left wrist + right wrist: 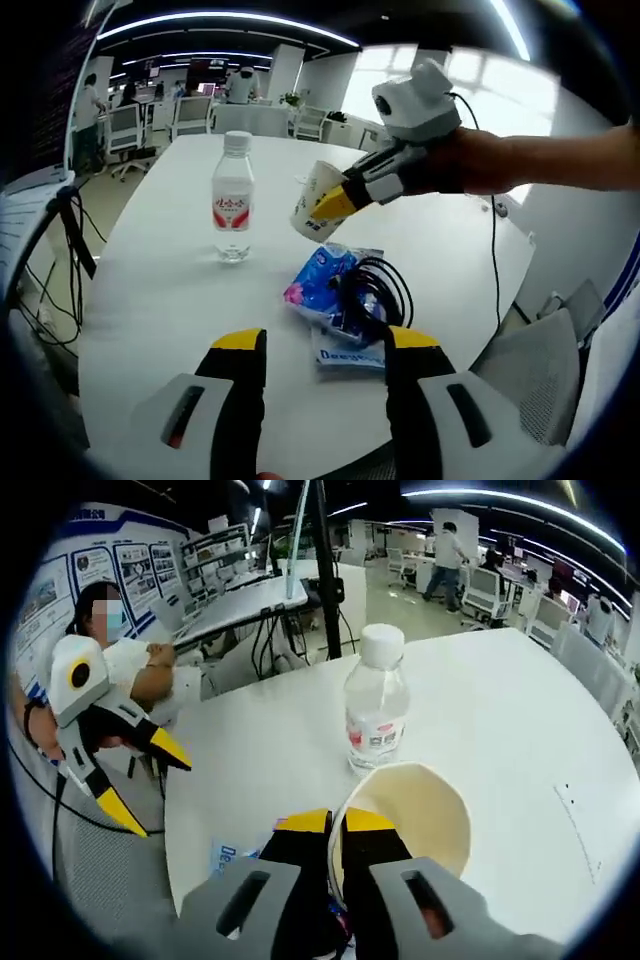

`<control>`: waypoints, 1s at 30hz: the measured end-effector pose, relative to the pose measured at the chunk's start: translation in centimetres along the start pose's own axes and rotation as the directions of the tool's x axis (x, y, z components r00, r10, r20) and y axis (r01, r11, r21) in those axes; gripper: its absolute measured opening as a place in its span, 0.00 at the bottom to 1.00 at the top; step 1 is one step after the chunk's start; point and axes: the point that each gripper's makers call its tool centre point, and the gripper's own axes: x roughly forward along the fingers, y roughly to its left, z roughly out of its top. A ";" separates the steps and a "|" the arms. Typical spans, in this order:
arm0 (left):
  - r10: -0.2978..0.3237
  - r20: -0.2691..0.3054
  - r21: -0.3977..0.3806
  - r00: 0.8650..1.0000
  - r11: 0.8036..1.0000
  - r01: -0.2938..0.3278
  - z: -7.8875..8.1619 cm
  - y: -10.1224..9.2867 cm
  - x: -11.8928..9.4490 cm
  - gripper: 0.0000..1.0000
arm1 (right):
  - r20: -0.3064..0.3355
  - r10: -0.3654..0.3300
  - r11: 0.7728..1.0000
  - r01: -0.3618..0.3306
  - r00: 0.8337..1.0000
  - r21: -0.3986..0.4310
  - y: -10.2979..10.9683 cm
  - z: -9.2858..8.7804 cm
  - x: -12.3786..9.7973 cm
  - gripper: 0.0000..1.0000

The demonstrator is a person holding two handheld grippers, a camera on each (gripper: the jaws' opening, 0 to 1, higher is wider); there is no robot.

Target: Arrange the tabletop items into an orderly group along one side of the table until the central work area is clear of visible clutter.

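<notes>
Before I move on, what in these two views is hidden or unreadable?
- Blue packet, left gripper view: the black cable covers its right half, so the print is unreadable.
- Paper cup, right gripper view: the right tool hides its near rim.
- Water bottle label: too small to read.
- Table under the cup: hidden.

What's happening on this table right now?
A person is tidying a white table with two handheld grippers. The right gripper is shut on the rim of a paper cup, held tilted above the table near a water bottle. The left gripper is open, holding nothing, just short of a blue packet with a black cable lying on it.
</notes>
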 end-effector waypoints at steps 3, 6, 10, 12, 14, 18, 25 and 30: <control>0.001 -0.004 0.000 1.000 1.000 -0.001 -0.1 0.1 0.0 0.47 | -0.031 -0.003 0.998 0.001 1.000 -0.061 -0.2 -0.1 0.6 0.00; 0.001 -0.006 -0.002 1.000 1.000 -0.001 -0.1 0.1 0.1 0.47 | -0.072 -0.016 0.992 0.007 0.997 -0.123 -1.0 -0.7 1.4 0.01; 0.002 -0.008 -0.005 1.000 1.000 -0.002 0.0 0.2 0.3 0.47 | -0.100 -0.018 0.987 0.002 0.995 -0.160 -0.9 -0.5 1.8 0.01; 0.002 -0.007 -0.008 1.000 1.000 -0.002 0.0 0.2 0.3 0.47 | -0.116 -0.026 0.982 0.004 0.993 -0.188 -1.1 -0.7 2.2 0.01; -0.002 -0.003 -0.018 1.000 1.000 0.001 0.1 0.1 0.4 0.47 | -0.133 -0.029 0.977 0.000 0.991 -0.214 -1.4 -1.2 3.1 0.01; -0.005 -0.011 -0.011 1.000 1.000 0.005 0.2 -0.1 0.8 0.47 | -0.157 -0.030 0.967 -0.011 0.987 -0.255 -2.0 -1.7 4.1 0.01; -0.015 -0.022 -0.005 1.000 1.000 0.015 0.1 -0.4 1.2 0.47 | -0.201 -0.037 0.952 -0.027 0.979 -0.306 -3.0 -2.8 6.2 0.01; -0.014 -0.023 -0.007 1.000 1.000 0.014 0.4 0.1 1.5 0.47 | -0.211 -0.035 0.956 -0.029 0.977 -0.293 -3.6 -2.9 7.1 0.01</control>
